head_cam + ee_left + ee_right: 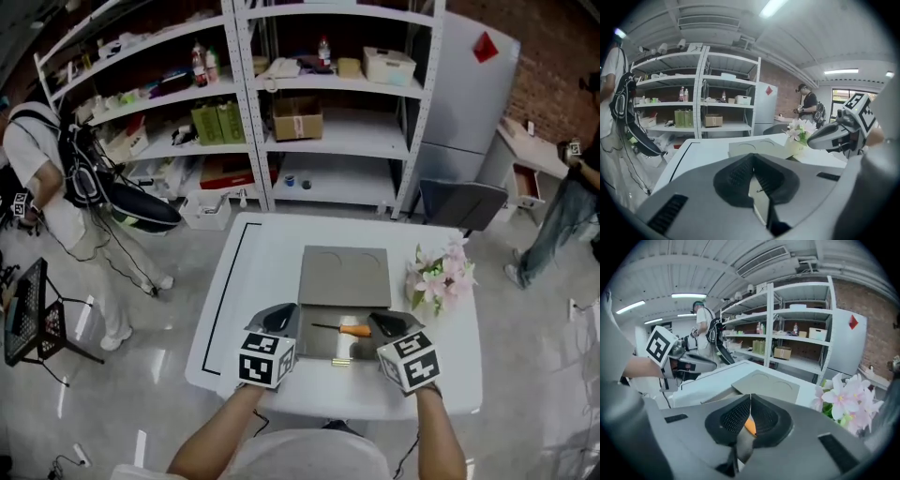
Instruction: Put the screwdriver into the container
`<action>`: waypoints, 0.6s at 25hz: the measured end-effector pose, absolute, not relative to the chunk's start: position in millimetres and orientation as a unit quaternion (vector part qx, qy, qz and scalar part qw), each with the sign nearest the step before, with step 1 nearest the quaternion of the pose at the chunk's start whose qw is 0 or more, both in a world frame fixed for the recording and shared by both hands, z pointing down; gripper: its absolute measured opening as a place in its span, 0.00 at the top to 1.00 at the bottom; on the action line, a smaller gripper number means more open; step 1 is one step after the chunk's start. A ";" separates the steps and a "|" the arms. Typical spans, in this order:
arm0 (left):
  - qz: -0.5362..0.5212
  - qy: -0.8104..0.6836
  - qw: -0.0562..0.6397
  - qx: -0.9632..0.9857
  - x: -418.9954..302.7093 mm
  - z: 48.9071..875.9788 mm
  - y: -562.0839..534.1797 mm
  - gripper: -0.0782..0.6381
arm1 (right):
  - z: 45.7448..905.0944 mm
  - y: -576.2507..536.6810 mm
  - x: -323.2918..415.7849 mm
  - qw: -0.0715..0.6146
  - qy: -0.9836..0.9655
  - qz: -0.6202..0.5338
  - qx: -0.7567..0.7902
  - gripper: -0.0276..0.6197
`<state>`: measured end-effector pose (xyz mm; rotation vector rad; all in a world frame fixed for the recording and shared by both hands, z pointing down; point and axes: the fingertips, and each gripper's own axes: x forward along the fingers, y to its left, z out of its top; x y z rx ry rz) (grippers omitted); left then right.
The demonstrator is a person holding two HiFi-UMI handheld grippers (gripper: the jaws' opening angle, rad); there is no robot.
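Head view first: the screwdriver (343, 329) lies flat inside the open grey container (314, 349), orange handle toward the right, with the lid (344, 277) folded back on the white table (272, 253). So as far as I can judge, it's already where the task wants it.

The left gripper (751, 159) and right gripper (750, 399) sit low on either side of the box, both aimed inward. Both have their jaw tips pressed together with nothing clamped. Looks like flanking, not grabbing.

The hard bits: each gripper view only shows a sliver of the screwdriver through the gap under its closed tips, orange on the right side and a bit of metal on the left. There's a pale thing and a brassy thing in the box too, and I can't tell what they are. The pink flowers (439, 277) stand just right of the lid.
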<state>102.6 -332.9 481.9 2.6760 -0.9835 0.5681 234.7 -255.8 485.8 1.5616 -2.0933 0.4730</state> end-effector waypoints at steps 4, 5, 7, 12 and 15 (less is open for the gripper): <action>0.189 -0.316 0.110 0.923 108.1 475.6 -323.8 0.89 | 464.6 -241.4 242.1 0.176 -0.748 0.173 0.616 0.95; 0.189 -0.312 0.108 0.925 108.9 475.2 -321.5 0.89 | 460.8 -237.6 244.7 0.162 -0.743 0.172 0.626 0.95; 0.189 -0.305 0.104 0.928 108.5 474.3 -318.3 0.89 | 452.9 -231.6 249.4 0.134 -0.734 0.166 0.645 0.95; 0.184 -0.298 0.108 0.930 97.4 473.9 -314.5 0.89 | 442.1 -220.3 251.0 0.083 -0.715 0.157 0.676 0.95; 0.185 -0.298 0.109 0.930 90.2 474.7 -313.7 0.89 | 441.4 -217.4 244.5 0.084 -0.712 0.154 0.680 0.95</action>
